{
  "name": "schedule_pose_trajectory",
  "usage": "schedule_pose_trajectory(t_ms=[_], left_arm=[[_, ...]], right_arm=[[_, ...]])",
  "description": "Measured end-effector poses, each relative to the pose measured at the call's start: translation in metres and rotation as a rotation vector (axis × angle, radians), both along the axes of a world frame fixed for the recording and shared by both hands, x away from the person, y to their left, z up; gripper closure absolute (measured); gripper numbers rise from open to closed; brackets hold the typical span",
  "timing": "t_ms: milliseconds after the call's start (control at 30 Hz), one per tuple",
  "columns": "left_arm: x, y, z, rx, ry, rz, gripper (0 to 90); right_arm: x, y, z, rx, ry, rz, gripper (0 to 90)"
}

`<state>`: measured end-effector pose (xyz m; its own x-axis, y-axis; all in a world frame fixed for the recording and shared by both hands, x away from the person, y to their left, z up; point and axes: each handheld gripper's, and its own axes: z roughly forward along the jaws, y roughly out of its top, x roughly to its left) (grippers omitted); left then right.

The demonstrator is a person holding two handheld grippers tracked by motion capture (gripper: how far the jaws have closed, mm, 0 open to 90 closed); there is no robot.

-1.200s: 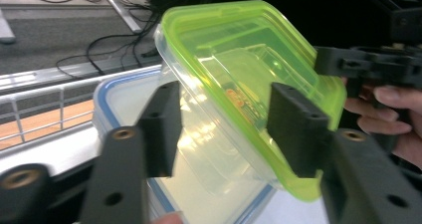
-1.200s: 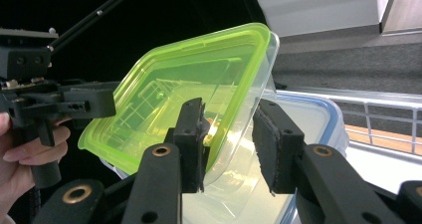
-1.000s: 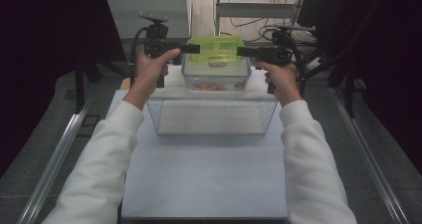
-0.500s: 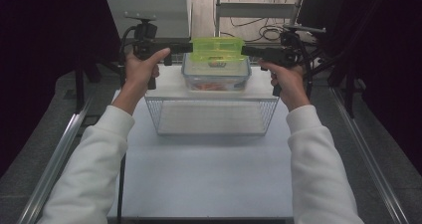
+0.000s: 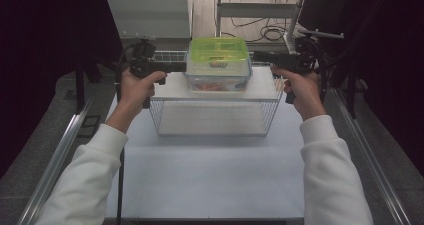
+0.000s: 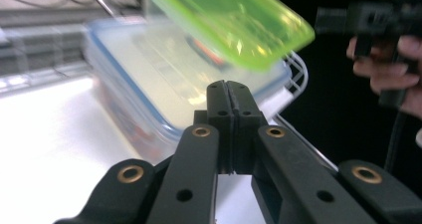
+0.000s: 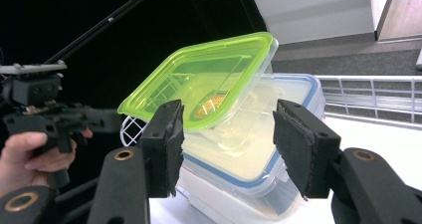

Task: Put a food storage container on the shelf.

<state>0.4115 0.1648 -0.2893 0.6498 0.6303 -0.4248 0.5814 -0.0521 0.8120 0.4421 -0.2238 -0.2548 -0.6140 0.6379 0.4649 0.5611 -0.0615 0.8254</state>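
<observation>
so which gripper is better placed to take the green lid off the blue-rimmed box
Right, probably. The right gripper is open, jaws facing the green lid; the left gripper is shut beside the box.

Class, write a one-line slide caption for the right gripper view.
Open right gripper faces a green lid tilted on a blue-rimmed clear container.

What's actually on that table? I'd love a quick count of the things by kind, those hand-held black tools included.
Green translucent plastic containers: 1
Clear plastic containers with blue-rimmed lid: 1
White wire racks: 1
Black two-jaw grippers: 2, the left gripper with jaws closed and the right gripper with jaws apart
Total: 5
</observation>
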Motion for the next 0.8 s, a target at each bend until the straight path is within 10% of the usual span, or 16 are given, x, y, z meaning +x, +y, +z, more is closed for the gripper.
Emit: schedule_pose_trajectory(t_ms=[267, 800], left_arm=[[0.011, -0.025, -0.008, 0.025, 0.015, -0.03, 89.8], [0.001, -0.012, -0.008, 0.011, 0.021, -0.006, 88.0]], right_arm=[[-0.003, -0.001, -0.003, -0.004, 0.008, 0.003, 44.7], [-0.006, -0.001, -0.012, -0.016, 0.014, 0.034, 44.1]])
